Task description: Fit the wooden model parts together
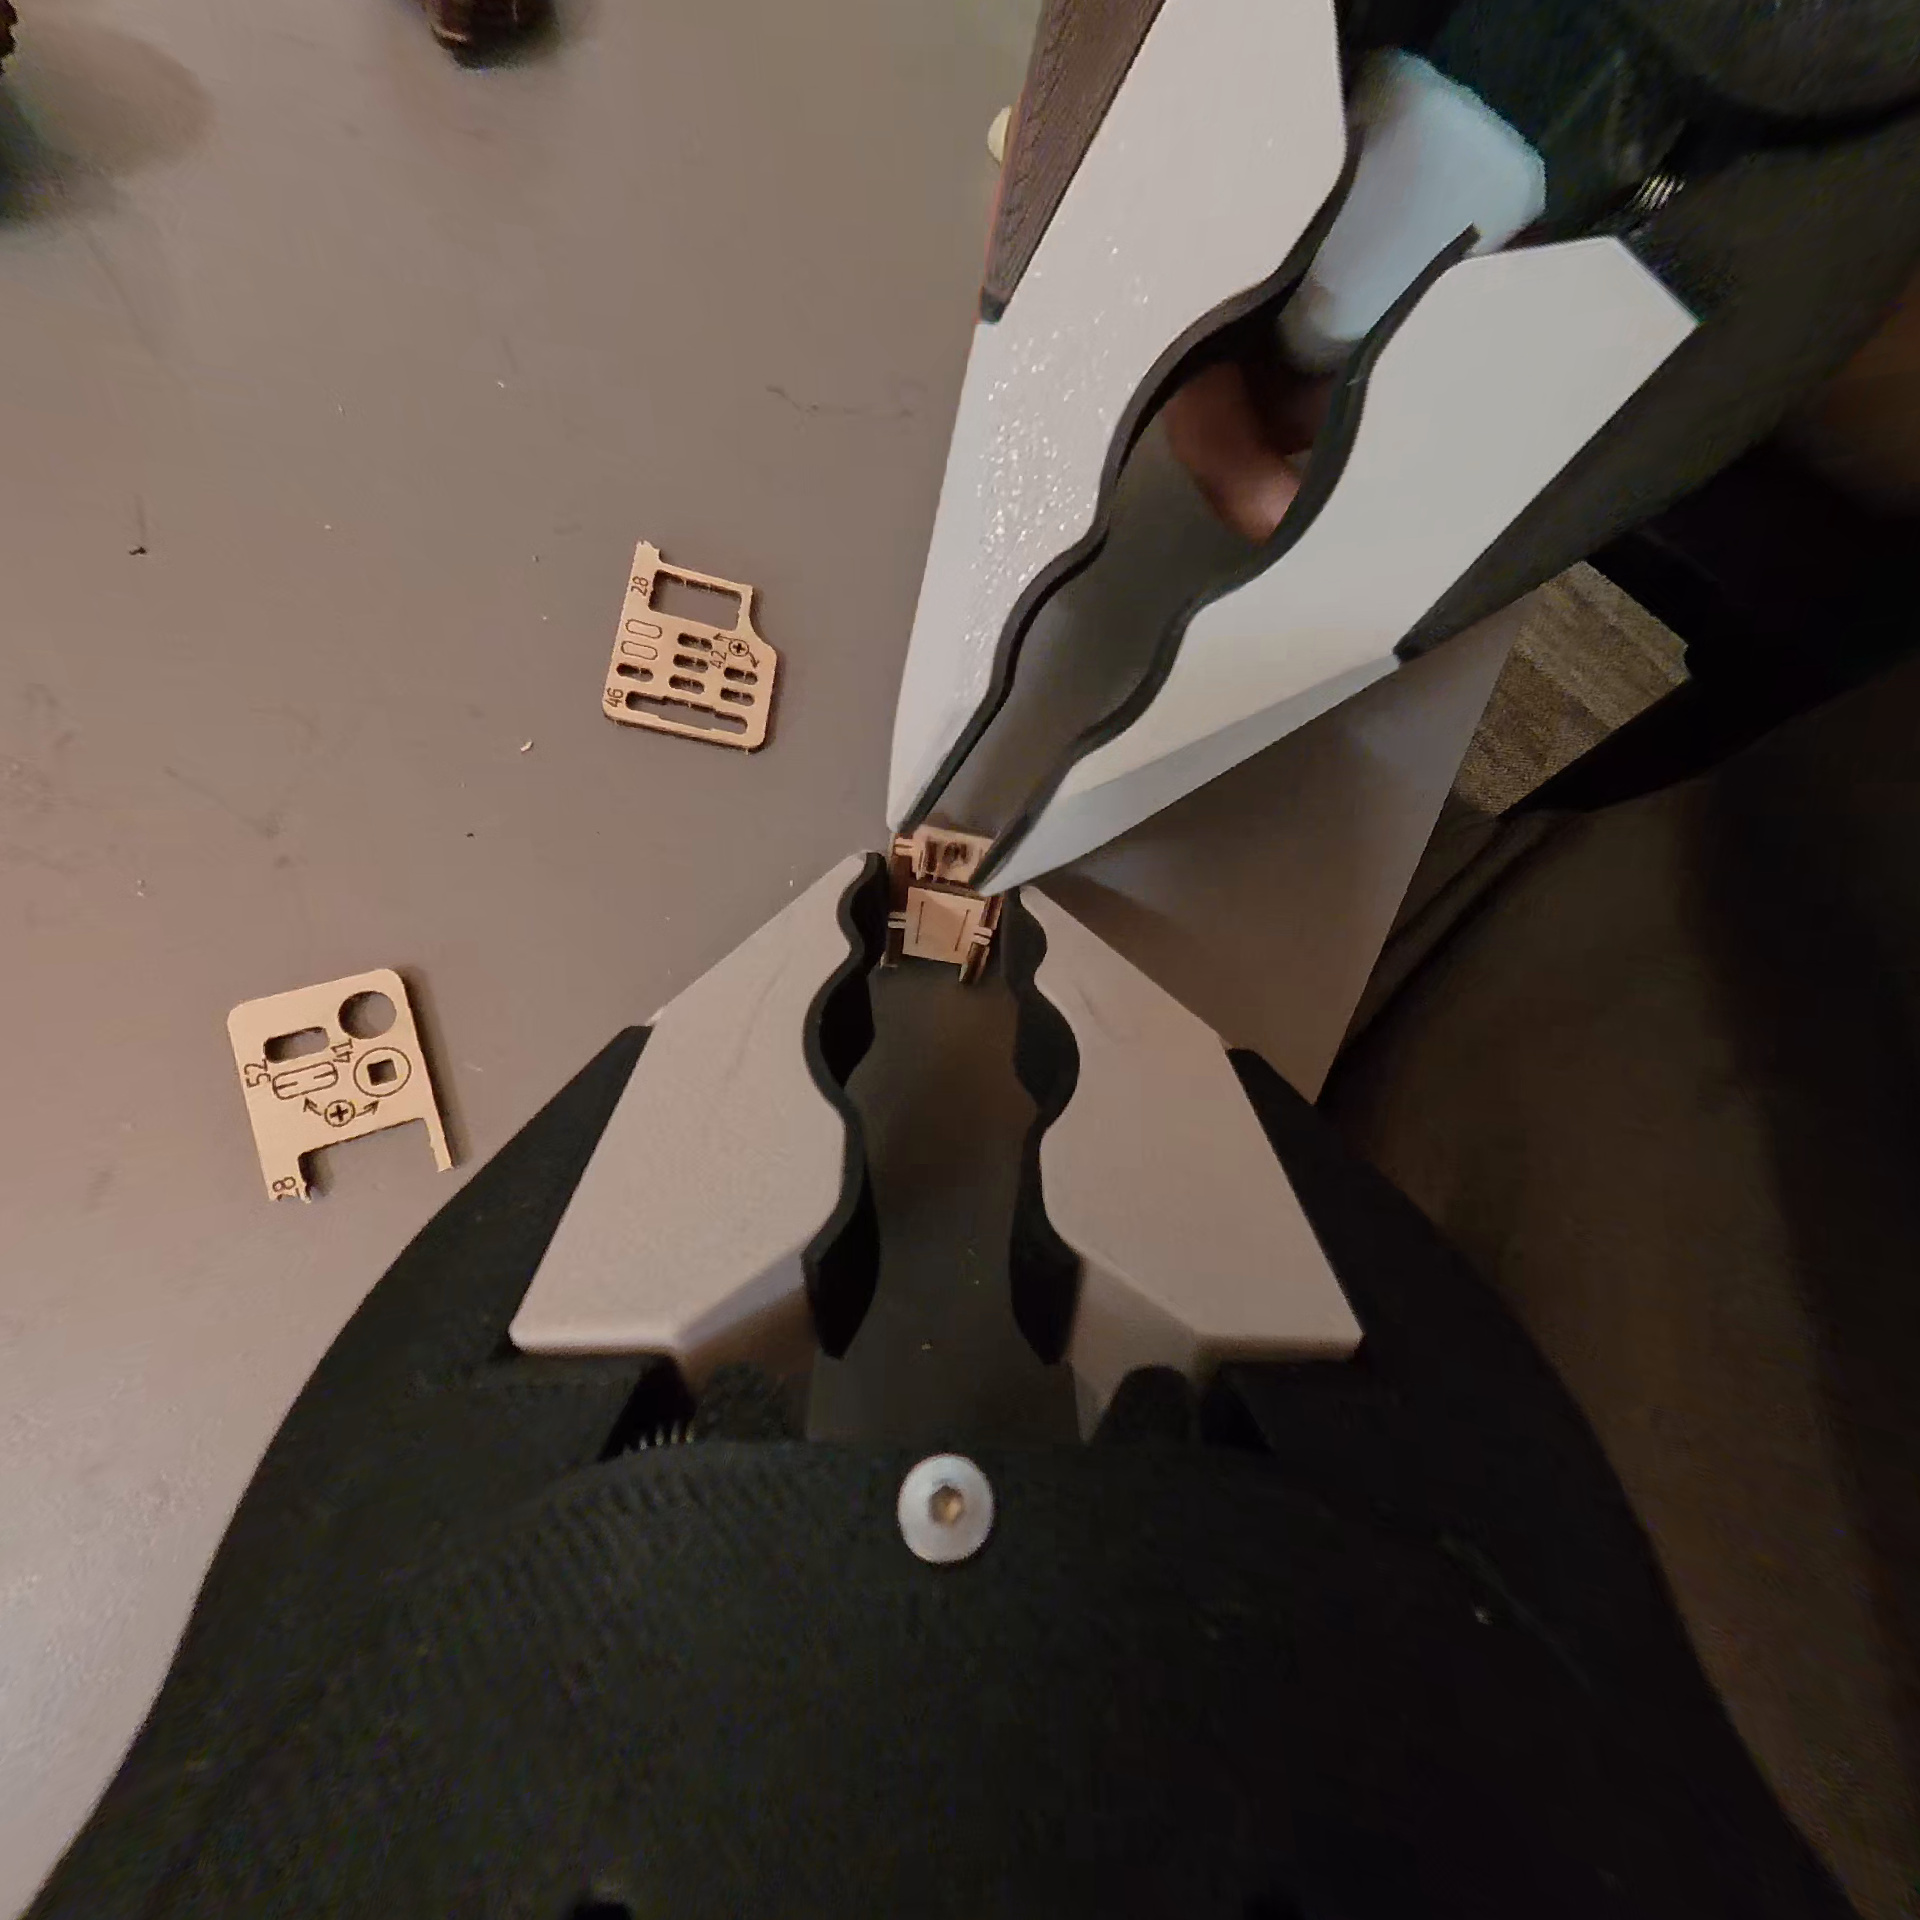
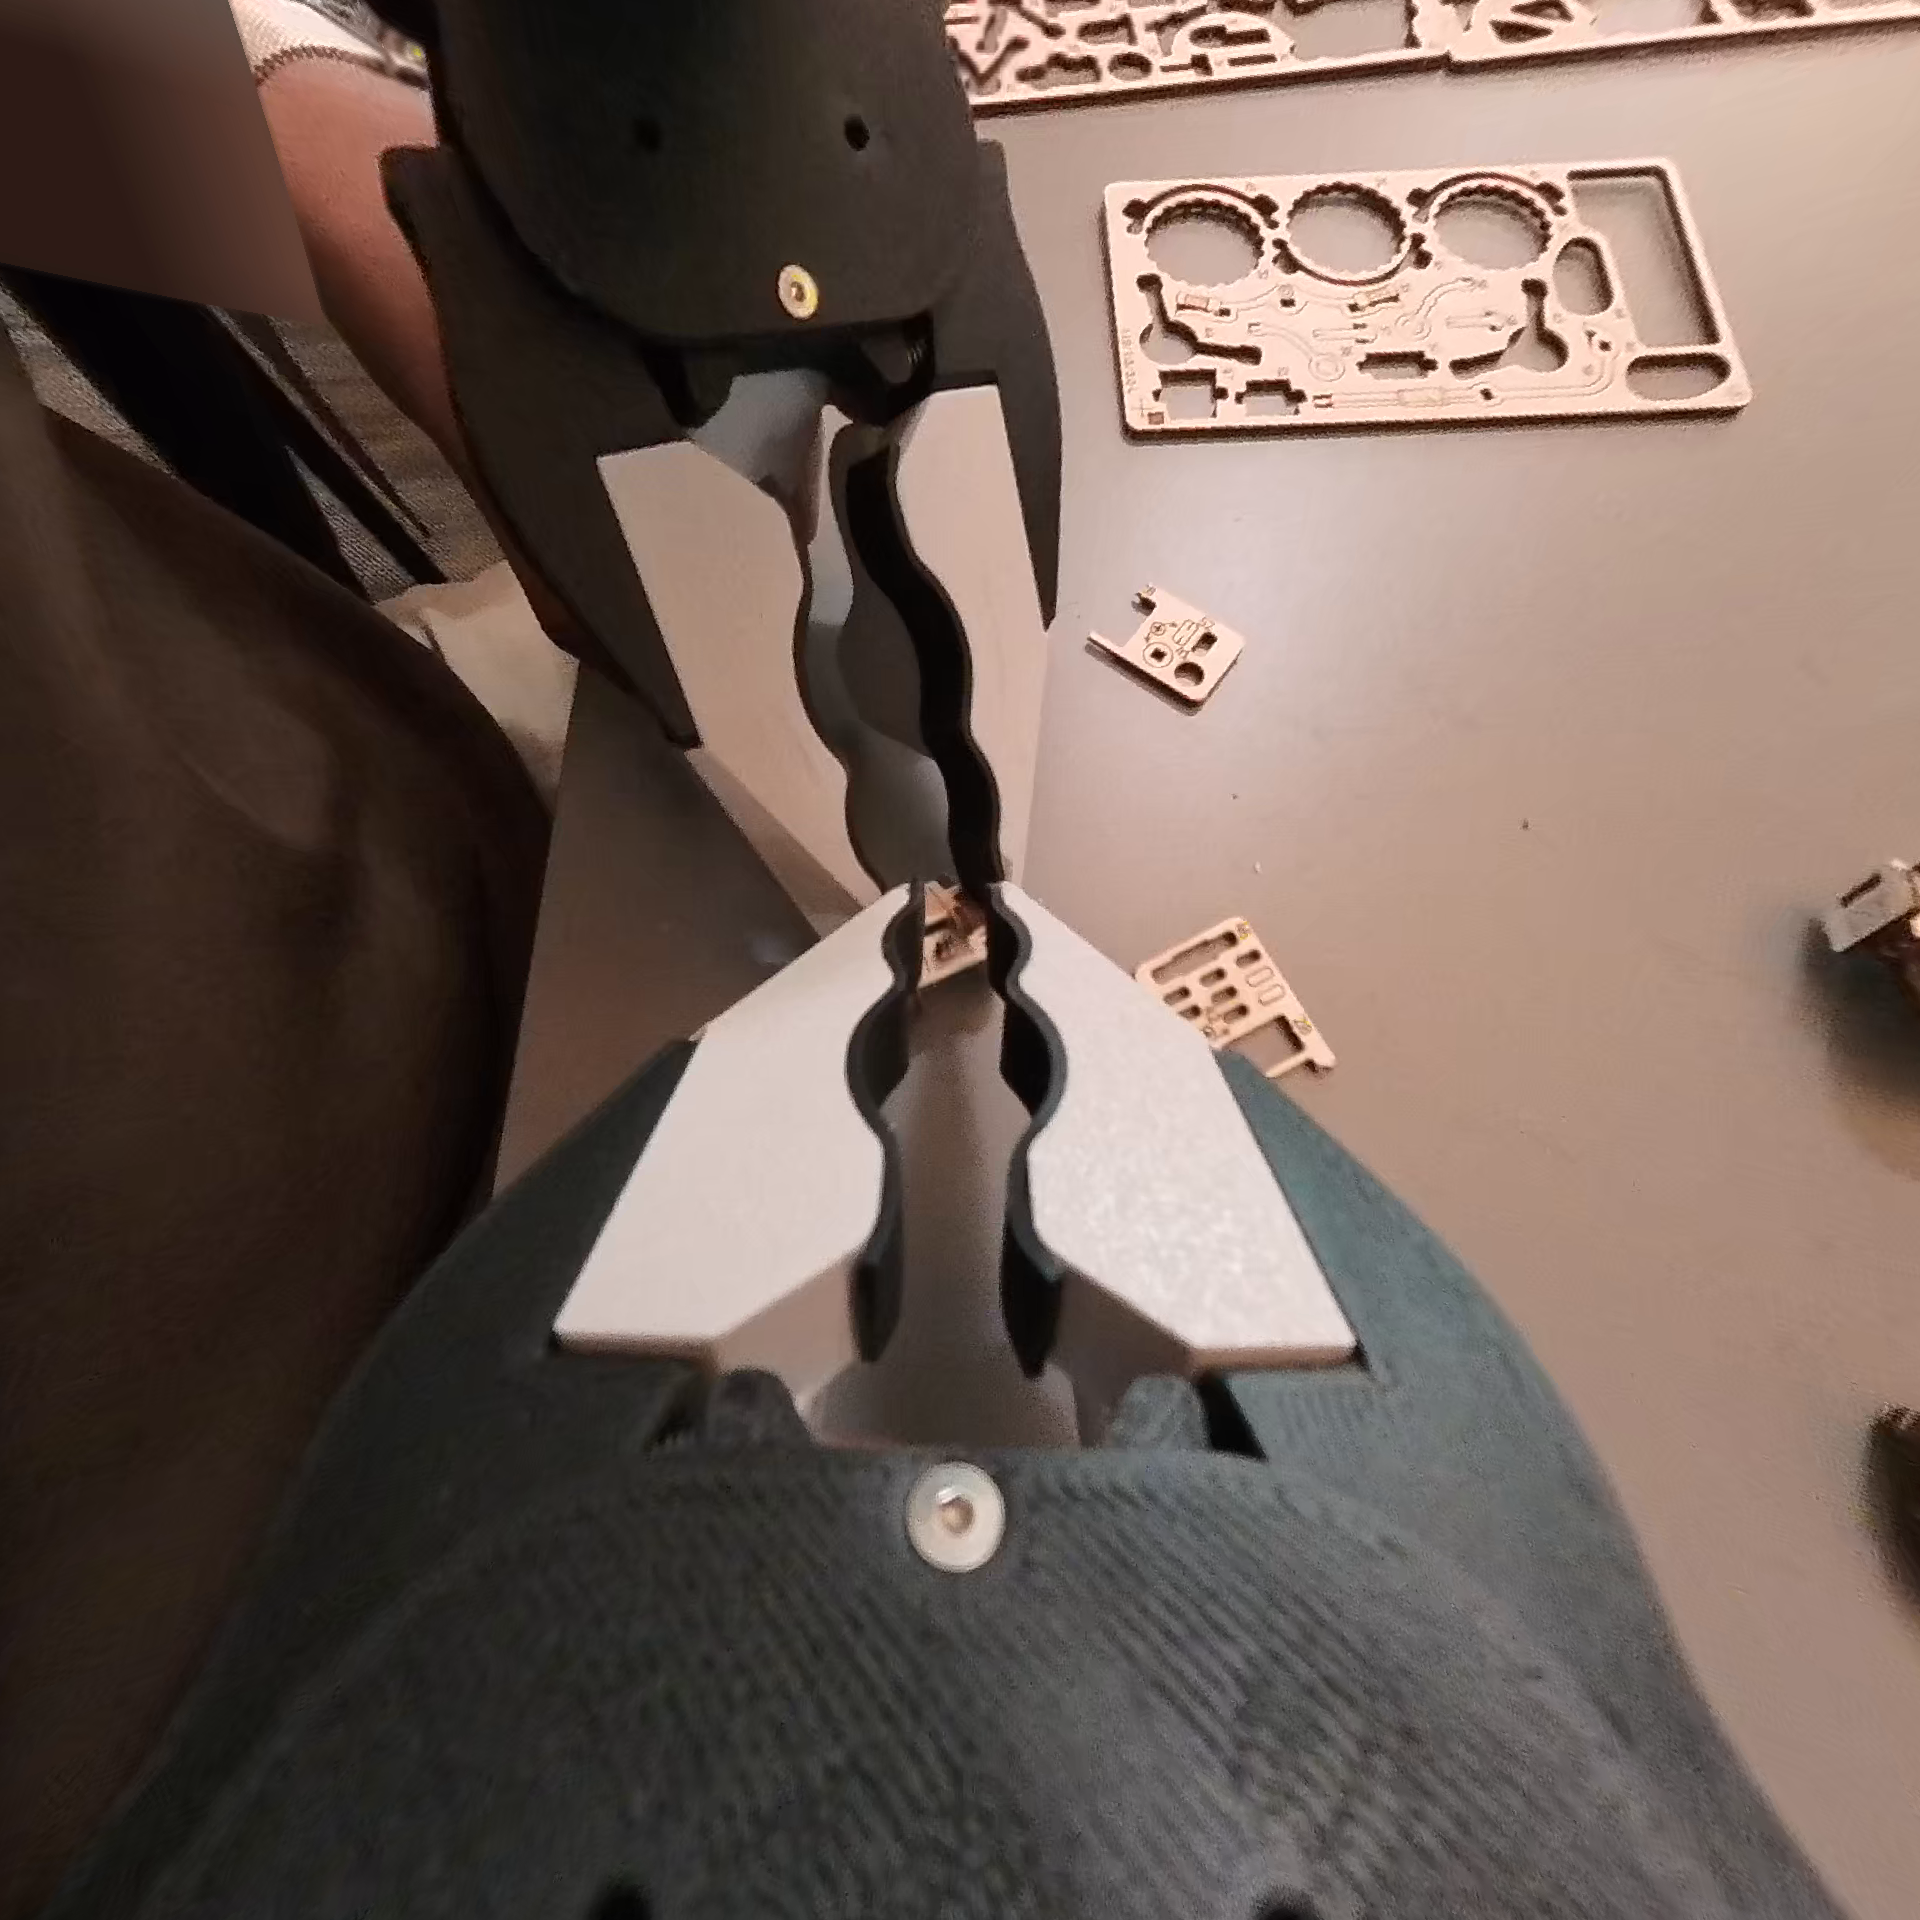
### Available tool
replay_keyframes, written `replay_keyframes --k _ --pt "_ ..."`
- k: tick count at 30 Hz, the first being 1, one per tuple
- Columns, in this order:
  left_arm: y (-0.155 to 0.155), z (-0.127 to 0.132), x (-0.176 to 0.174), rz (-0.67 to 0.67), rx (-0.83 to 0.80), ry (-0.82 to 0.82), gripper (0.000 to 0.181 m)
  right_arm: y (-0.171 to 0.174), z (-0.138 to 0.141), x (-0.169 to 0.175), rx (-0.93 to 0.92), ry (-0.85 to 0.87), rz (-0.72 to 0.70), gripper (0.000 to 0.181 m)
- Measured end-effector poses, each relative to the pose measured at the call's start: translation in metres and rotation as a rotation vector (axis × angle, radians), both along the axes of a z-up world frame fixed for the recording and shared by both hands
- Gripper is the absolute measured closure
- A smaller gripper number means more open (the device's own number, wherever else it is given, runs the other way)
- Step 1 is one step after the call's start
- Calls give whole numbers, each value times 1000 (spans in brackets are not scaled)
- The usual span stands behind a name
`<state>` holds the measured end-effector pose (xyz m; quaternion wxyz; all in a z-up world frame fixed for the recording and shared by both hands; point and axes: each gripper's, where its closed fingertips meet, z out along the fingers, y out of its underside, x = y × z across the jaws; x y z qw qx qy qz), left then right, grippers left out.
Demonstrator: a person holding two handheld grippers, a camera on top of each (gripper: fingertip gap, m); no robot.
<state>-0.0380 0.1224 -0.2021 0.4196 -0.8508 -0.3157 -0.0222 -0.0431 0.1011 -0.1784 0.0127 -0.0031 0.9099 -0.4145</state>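
A small wooden sub-assembly [image 1: 940, 930] of interlocked laser-cut pieces is held above the grey table [image 1: 416, 416] near its edge. My left gripper [image 1: 945, 885] is shut on its lower part. My right gripper [image 1: 951, 854] comes in from the upper right and is shut on its upper part, tip to tip with the left. In the right wrist view the right gripper [image 2: 958, 899] pinches the assembly [image 2: 951, 935], and the left gripper [image 2: 935, 878] reaches down from above. Most of the assembly is hidden by the fingers.
Two loose wooden plates lie on the table: a slotted one [image 1: 691, 655] [image 2: 1231, 992] and one with a round hole [image 1: 338, 1081] [image 2: 1169, 644]. A punched-out part sheet [image 2: 1423, 301] and more sheets [image 2: 1351, 42] lie farther off. Dark objects [image 2: 1881, 914] sit at the right edge. Less than 4 cm separates the two grippers' tips.
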Motion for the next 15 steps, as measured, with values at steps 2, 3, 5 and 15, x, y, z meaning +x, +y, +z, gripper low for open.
replay_keyframes --k 2,3,5,15 --pt "0 0 0 0 -4 5 161 -1 -2 0 13 -16 1 172" --pt "0 0 0 -1 -6 8 161 -1 -4 0 24 -17 -1 173" --pt "0 0 0 -1 -9 11 161 0 -8 -1 40 -12 -5 173" --pt "-3 0 -3 26 -4 8 159 1 5 -2 -54 -39 -42 180"
